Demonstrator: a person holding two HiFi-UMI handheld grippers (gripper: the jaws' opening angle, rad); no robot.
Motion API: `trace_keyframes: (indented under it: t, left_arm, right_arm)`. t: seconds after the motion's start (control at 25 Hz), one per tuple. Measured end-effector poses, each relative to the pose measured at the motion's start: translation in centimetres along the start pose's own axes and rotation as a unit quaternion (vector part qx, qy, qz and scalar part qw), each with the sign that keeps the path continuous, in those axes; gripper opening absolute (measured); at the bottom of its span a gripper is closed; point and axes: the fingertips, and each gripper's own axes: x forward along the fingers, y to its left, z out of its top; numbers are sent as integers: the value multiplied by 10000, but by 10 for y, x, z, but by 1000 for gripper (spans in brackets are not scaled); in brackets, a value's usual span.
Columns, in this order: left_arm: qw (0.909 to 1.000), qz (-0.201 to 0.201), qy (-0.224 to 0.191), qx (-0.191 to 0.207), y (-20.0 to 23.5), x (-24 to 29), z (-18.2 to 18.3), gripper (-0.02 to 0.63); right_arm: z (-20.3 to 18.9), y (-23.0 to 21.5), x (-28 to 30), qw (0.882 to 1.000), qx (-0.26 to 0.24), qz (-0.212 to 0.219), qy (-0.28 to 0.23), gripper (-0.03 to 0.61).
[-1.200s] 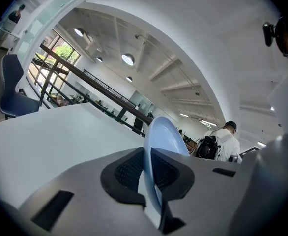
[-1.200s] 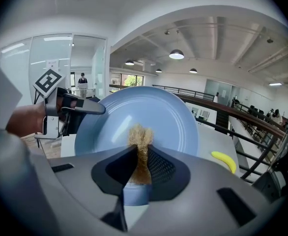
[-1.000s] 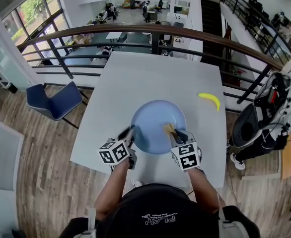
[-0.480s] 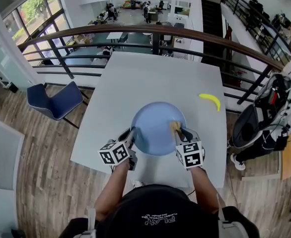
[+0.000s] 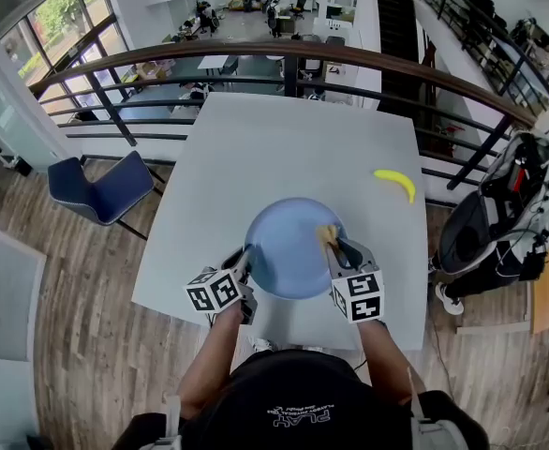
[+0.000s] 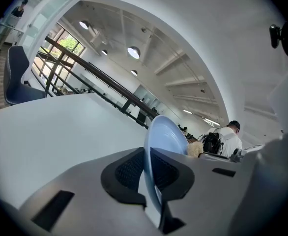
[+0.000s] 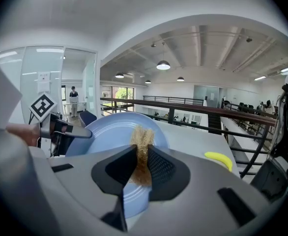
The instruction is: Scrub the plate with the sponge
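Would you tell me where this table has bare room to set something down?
Bare: the table's far half, between plate and railing, and the strip left of the plate. A banana lies far right. Crowded: the near edge, where the left gripper clamps the plate and the right gripper holds the sponge.

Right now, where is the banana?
In the head view, the banana lies on the white table, to the right of and beyond the blue plate.
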Motion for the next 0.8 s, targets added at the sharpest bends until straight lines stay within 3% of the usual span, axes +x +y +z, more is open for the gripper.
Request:
trace_keyframes:
  t: [0.24,0.56,0.8]
  left_arm:
    - [9994,102,294,-123,16,-1,-21,34]
    - [9970,266,669,-294,35,9,-56,34]
    - [9915,399,1146,-477,45,16,-110,34]
  right_arm:
    - [3,11,-1,9997,85,29,-248,72]
    - [-23,-1,10,9999,119,-18,120,72]
    - [-61,-2,16,9987,250,90,444,72]
